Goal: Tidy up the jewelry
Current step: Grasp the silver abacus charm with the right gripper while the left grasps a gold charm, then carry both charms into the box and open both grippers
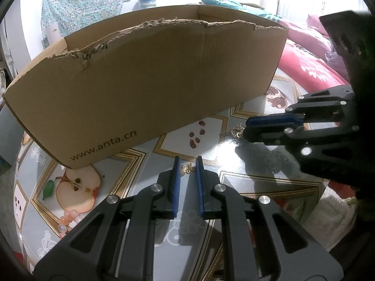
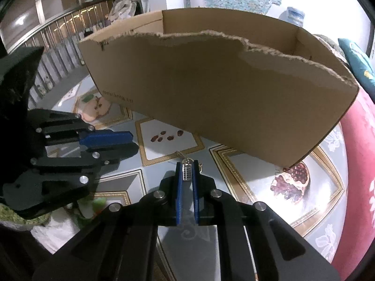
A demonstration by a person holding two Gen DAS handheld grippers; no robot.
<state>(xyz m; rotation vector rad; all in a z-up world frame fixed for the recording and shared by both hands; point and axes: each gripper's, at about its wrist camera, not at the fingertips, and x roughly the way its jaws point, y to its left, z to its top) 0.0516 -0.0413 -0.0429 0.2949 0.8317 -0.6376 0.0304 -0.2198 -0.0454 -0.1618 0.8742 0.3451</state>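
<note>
A small silver pendant [image 2: 187, 172] is sitting between the blue pads of the right gripper [image 2: 187, 172], which is pinching down on it with hardly any gap left; a thin chain is trailing off its far end across the table [image 2: 246, 175] toward the box [image 2: 222, 98]. In the left wrist view the same gripper is lying side-on, with gold bits of jewelry [image 1: 235, 132] gathering at its tip. The left gripper [image 1: 188, 169] is standing nearly closed around a small gold flower charm [image 1: 187, 169], though I cannot tell whether its pads are actually pressing it. The box is sitting straight ahead of both tools, beyond the pendant, its torn long wall running across the view (open top facing up). Judging by this, the right hand is the one nearer to carrying its piece up and over that wall. Pink beads [image 1: 68, 217] are lying at the table's near left edge.
</note>
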